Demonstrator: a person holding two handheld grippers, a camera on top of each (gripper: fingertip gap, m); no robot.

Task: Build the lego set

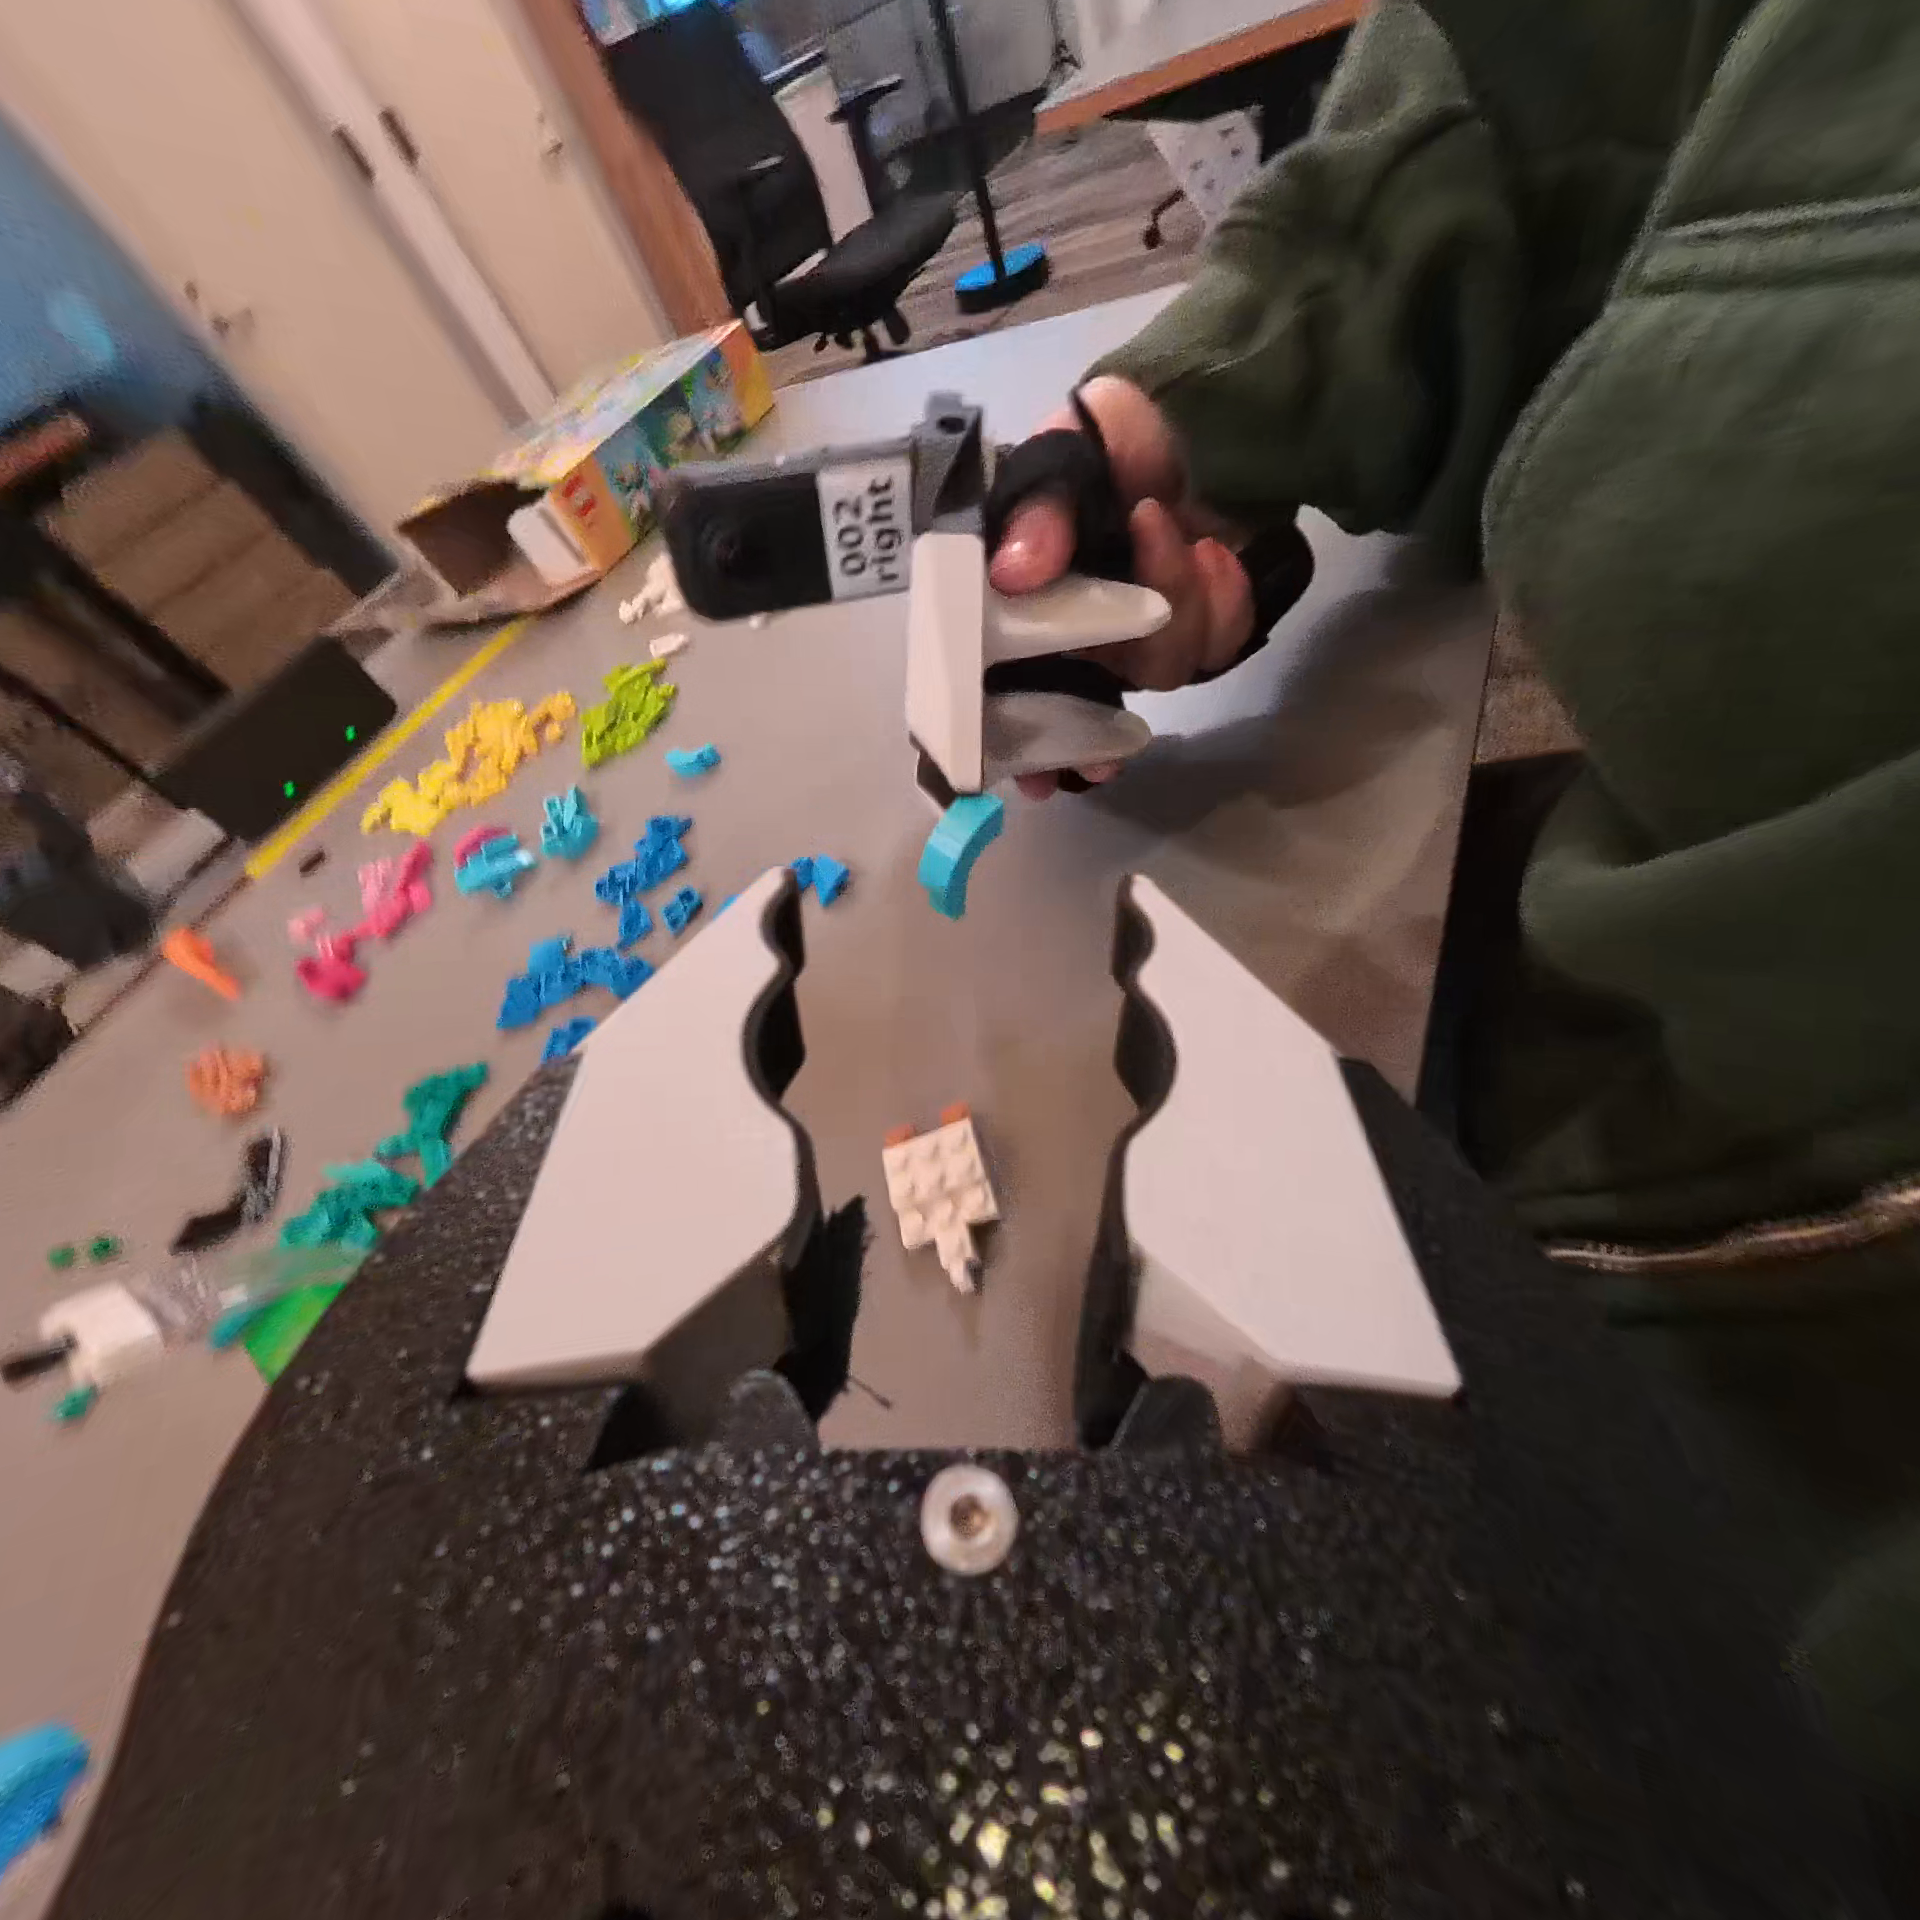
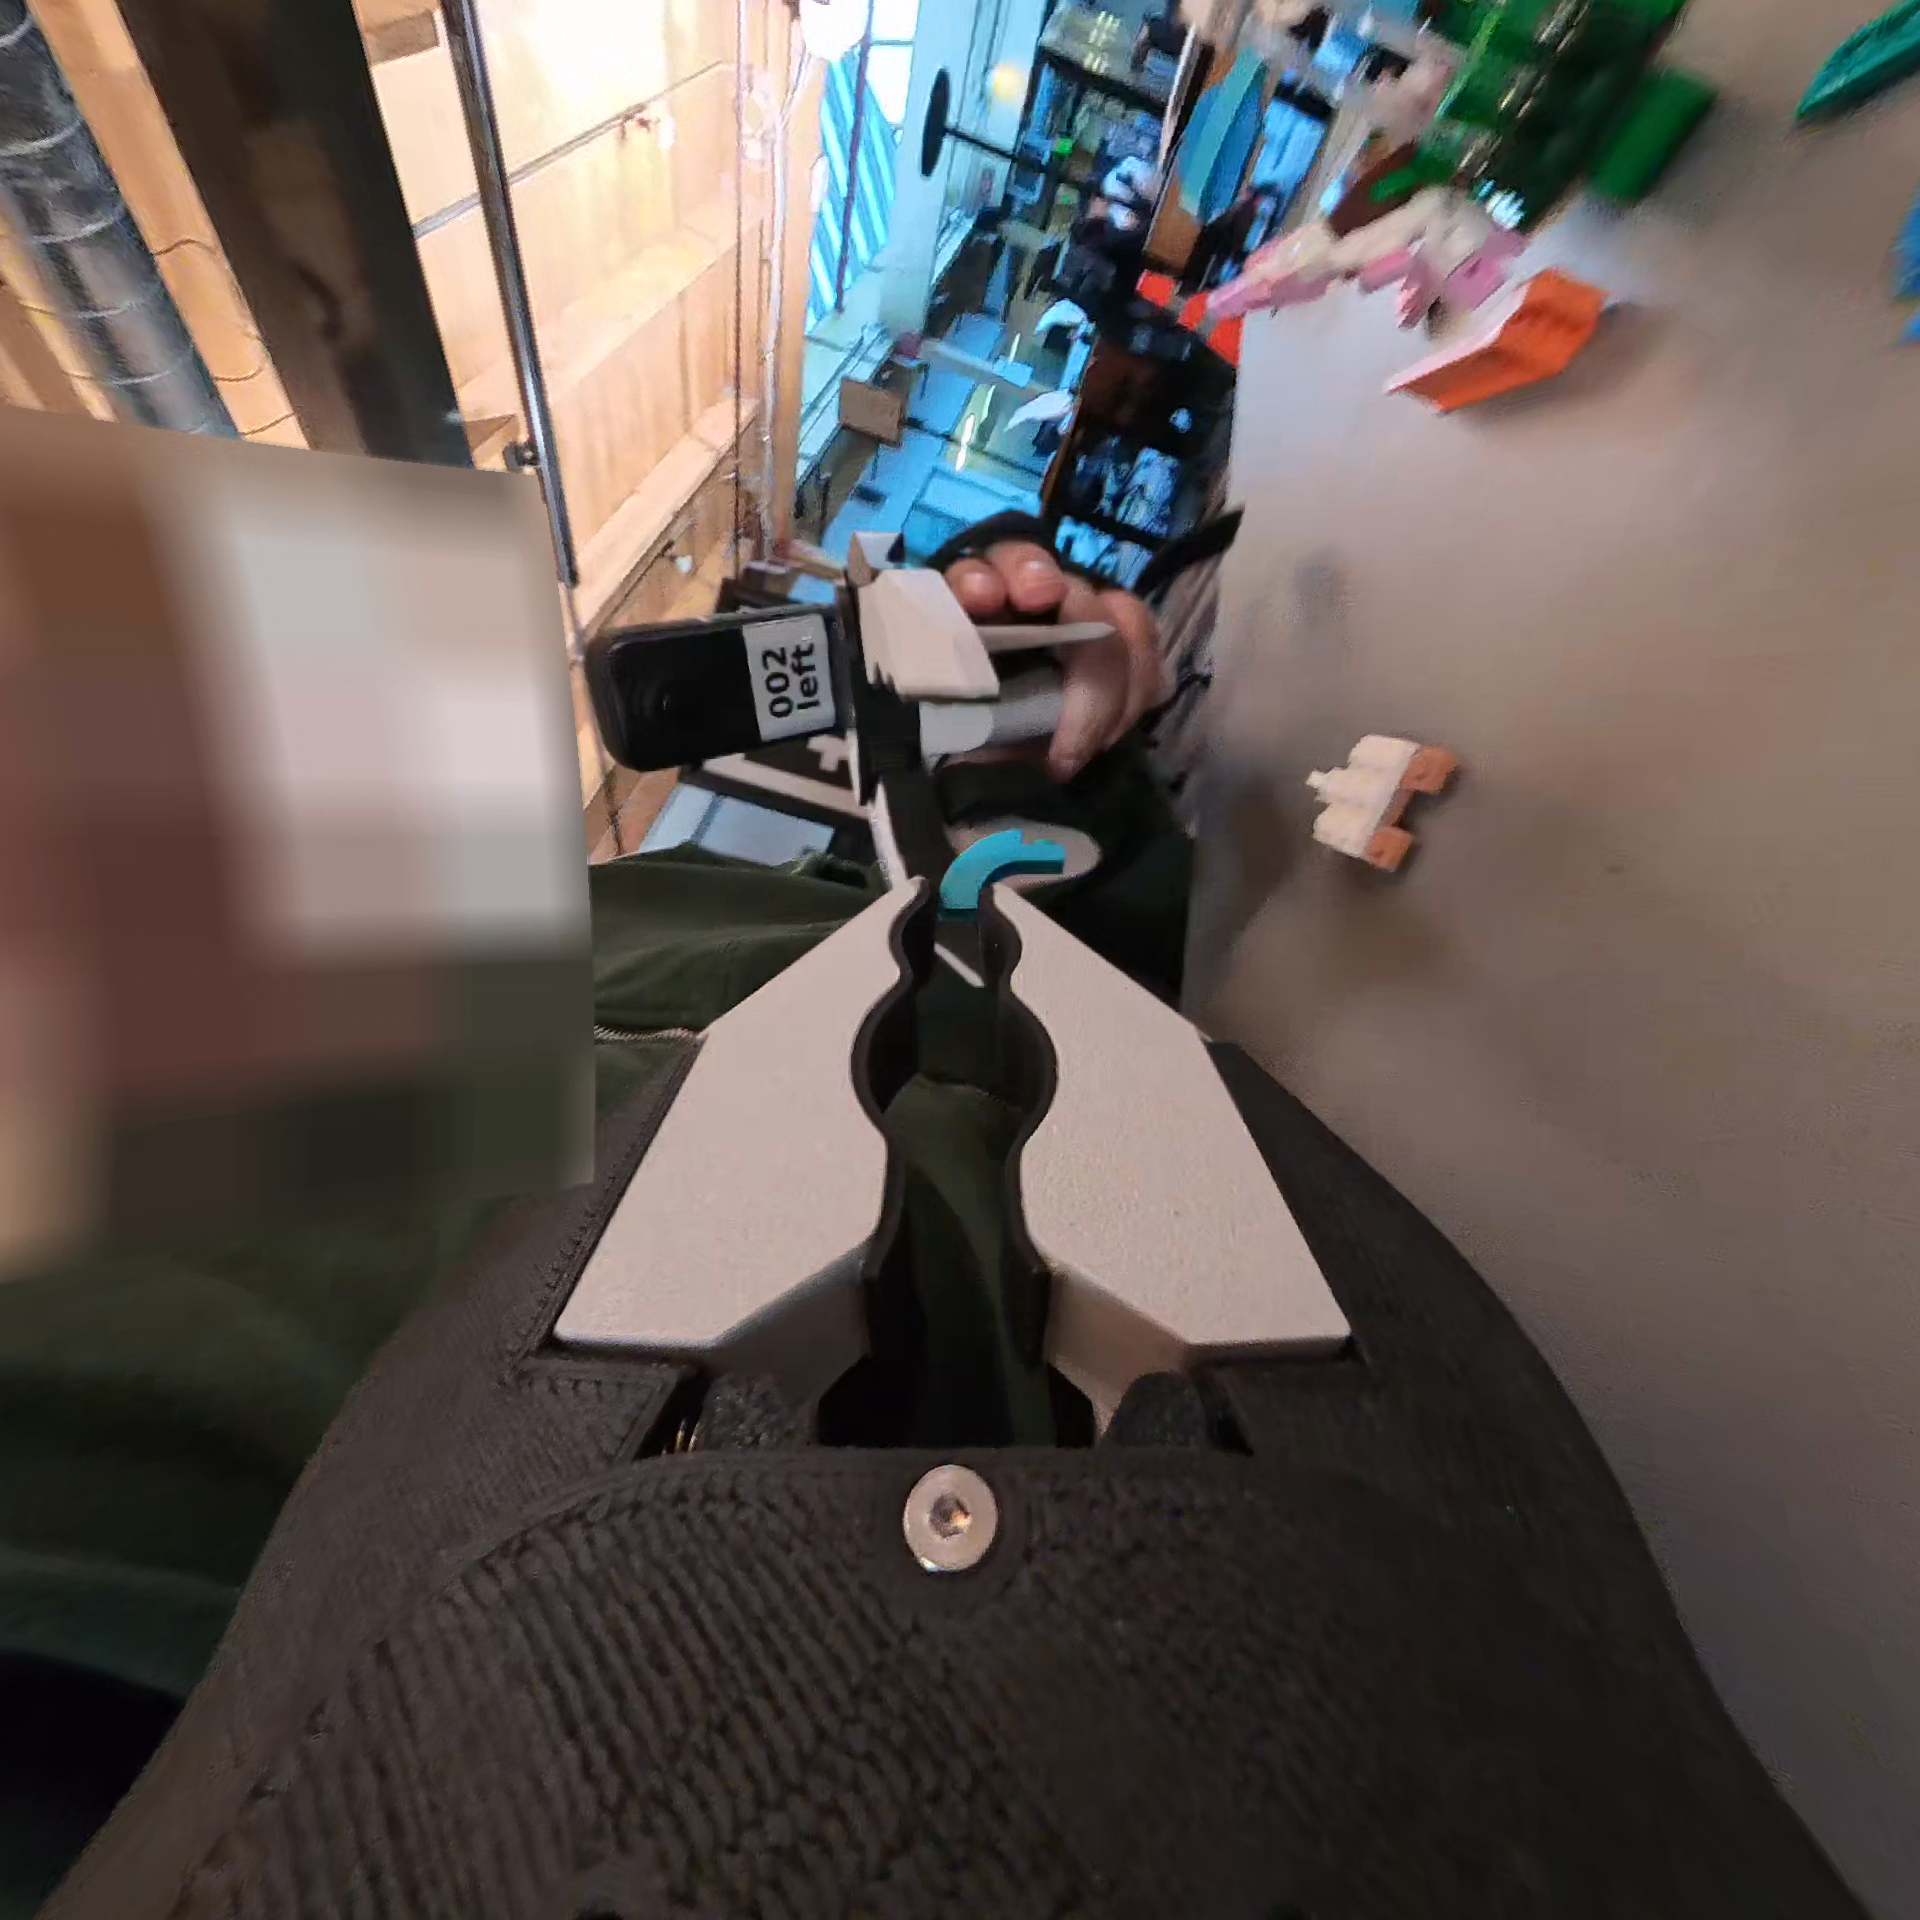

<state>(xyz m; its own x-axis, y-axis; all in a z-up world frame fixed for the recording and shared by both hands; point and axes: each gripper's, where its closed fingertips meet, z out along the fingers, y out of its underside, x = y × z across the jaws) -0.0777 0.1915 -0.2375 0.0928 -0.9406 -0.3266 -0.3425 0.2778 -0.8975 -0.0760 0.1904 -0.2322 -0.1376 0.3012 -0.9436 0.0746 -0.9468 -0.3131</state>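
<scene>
My left gripper (image 1: 956, 891) is open and empty, held low over the grey table (image 1: 1299, 852). A small white assembly with orange feet (image 1: 940, 1195) lies on the table, framed between its fingers. My right gripper (image 1: 951, 784) points down just beyond the left fingertips, shut on a teal curved brick (image 1: 961, 852) held above the table. In the right wrist view the right gripper (image 2: 961, 899) pinches the teal curved brick (image 2: 987, 868) at its tips. The left gripper (image 2: 914, 686) shows behind it, and the white assembly (image 2: 1371, 800) lies to the right.
Sorted piles of loose bricks lie at the left: yellow (image 1: 468, 769), lime (image 1: 623, 717), blue (image 1: 582, 977), pink (image 1: 353, 925), dark teal (image 1: 416, 1143), orange (image 1: 223, 1081). An open set box (image 1: 644, 447) stands at the back. A person's green sleeve (image 1: 1558, 416) fills the right. The table edge (image 1: 1475, 727) is close.
</scene>
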